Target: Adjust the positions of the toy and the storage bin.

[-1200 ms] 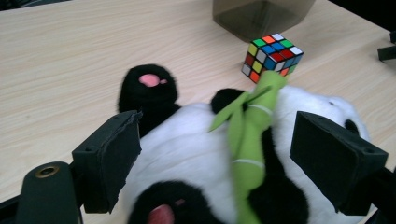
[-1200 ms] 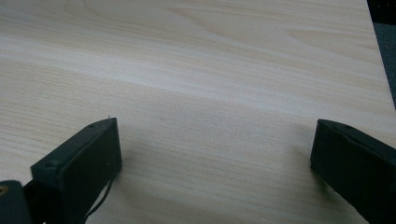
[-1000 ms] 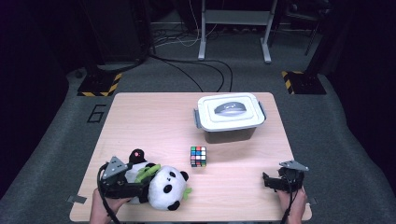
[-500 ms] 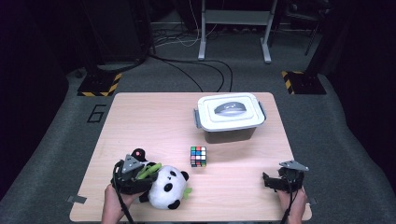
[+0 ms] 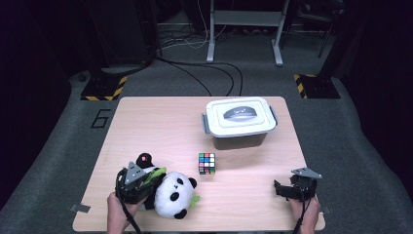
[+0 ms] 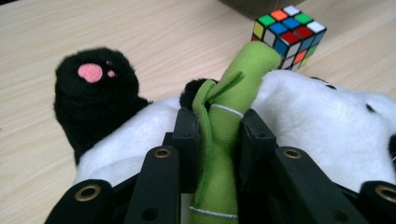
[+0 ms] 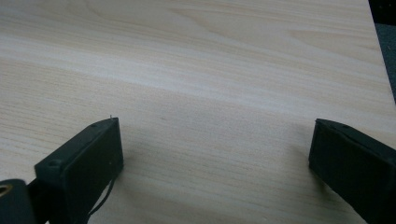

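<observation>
Green felt, a bamboo stalk point(image 6: 224, 135) sewn to the plush panda point(image 5: 171, 194), sits pinched between the jaws of the left gripper point(image 6: 218, 135), which have just been closing on it. Panda and gripper lie at the near left corner of the wooden table point(image 5: 160, 126), the panda's black paw point(image 6: 93, 93) with its pink pad beside the jaws. Just beyond stands a colour cube point(image 5: 207, 163), and farther back a lidded white box point(image 5: 239, 122). Near the right corner, the right gripper point(image 7: 215, 154) rests with jaws spread wide over bare wood.
</observation>
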